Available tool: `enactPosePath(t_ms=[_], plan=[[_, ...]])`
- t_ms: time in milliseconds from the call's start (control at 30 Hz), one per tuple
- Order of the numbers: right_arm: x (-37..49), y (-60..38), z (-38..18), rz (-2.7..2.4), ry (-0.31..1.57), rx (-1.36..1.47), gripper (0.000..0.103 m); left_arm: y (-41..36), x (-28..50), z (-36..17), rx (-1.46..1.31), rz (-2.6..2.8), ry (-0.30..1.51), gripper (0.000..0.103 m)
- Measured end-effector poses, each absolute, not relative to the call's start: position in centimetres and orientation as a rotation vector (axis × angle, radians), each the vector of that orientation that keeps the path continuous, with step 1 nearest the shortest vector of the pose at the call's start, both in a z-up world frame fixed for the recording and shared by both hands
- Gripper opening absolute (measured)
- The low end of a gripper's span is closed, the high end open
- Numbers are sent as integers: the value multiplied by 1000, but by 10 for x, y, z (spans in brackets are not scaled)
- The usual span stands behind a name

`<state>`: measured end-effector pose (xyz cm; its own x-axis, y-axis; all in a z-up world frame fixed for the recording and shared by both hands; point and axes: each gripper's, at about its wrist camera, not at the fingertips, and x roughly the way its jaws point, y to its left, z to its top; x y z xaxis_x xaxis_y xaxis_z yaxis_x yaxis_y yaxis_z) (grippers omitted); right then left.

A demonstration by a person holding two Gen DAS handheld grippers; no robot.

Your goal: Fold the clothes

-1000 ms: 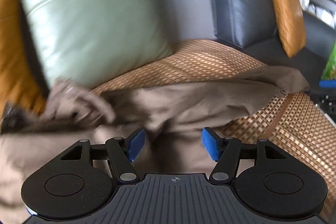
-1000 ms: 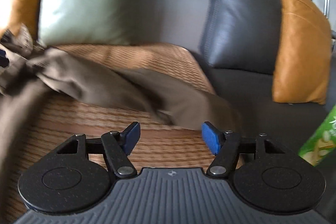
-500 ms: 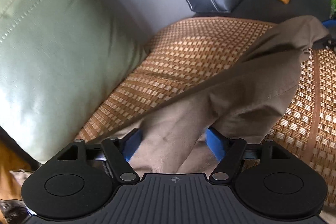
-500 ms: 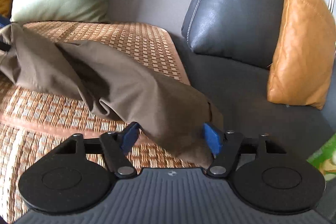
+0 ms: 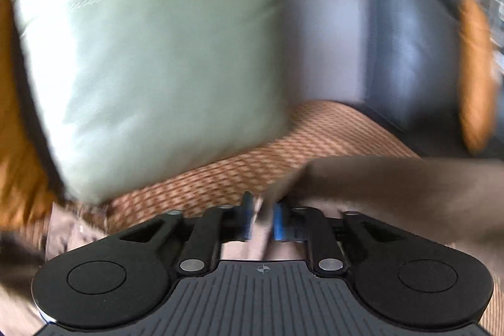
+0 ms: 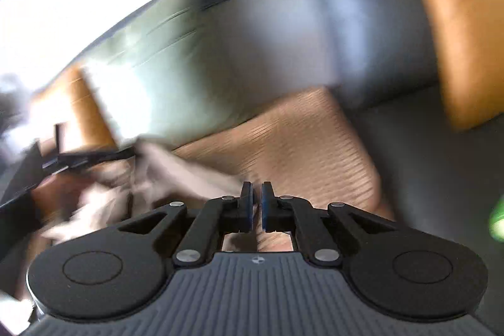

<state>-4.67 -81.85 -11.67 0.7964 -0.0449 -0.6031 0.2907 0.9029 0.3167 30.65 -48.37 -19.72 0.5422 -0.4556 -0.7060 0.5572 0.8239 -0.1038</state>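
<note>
**Both grippers now on the cloth, garment pulled up off the seat**

Nearest, in the left wrist view, the left gripper (image 5: 263,216) has a strip of the brown garment (image 5: 393,188) between its blue pads. The pads look pressed on it, though the jaws are opening at this moment. Half a second ago they stood wider around a loose bunch.

In the right wrist view, the right gripper (image 6: 256,207) has gone from wide open around the cloth to clenched, its pads almost touching. Blur makes it hard to be sure, but a thin fold seems pinched there, with fabric trailing off toward nine o'clock.

The garment's other end now reaches from the left pads out to three o'clock, stretched rather than heaped. To my eye that gives a two-point hold, ready for spreading or a first fold. No fold is made yet.

Behind the garment lies the woven mat (image 5: 252,156) on the seat, at the centre of both views.

Counted:
- One garment
- Two grippers
- One mat
- One pale green cushion (image 5: 157,68), at eleven o'clock
- One dark leather cushion (image 5: 409,52), at two o'clock
- Two orange cushions (image 5: 475,74), one at three o'clock and one at nine
</note>
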Motion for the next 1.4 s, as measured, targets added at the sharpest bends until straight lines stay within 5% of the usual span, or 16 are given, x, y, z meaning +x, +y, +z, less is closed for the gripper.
enactPosePath(t_ms=[33,67,100,233,467,700,967,1100,1200,1233,1267,1400], plan=[[-38,-823,-123,-299,611,375,26,-489,308,-204,140,-575,813,62],[-28,-827,-132,-398,634,339,57,-495,308,-211,151,-563,828,65],[-18,-830,-143,-486,683,301,61,-499,306,-217,163,-572,838,63],[-17,-807,-175,-406,747,261,56,-503,295,-219,224,-635,794,63],[-39,-757,-219,-245,858,227,63,-488,291,-195,216,-668,753,66],[-71,-750,-238,-250,889,591,63,-480,270,-192,227,-736,722,67],[-81,-778,-282,-329,710,1146,67,-498,237,-207,305,-845,733,70],[-73,-776,-283,-347,639,1129,71,-506,218,-226,390,-894,735,72],[-66,-773,-288,-361,610,1104,66,-502,217,-235,358,-897,782,72],[-62,-772,-290,-359,609,1089,32,-499,217,-235,354,-895,789,72],[-57,-772,-289,-355,647,1058,9,-496,218,-235,355,-893,791,72],[-48,-788,-235,-380,604,769,8,-475,222,-230,357,-891,781,72]])
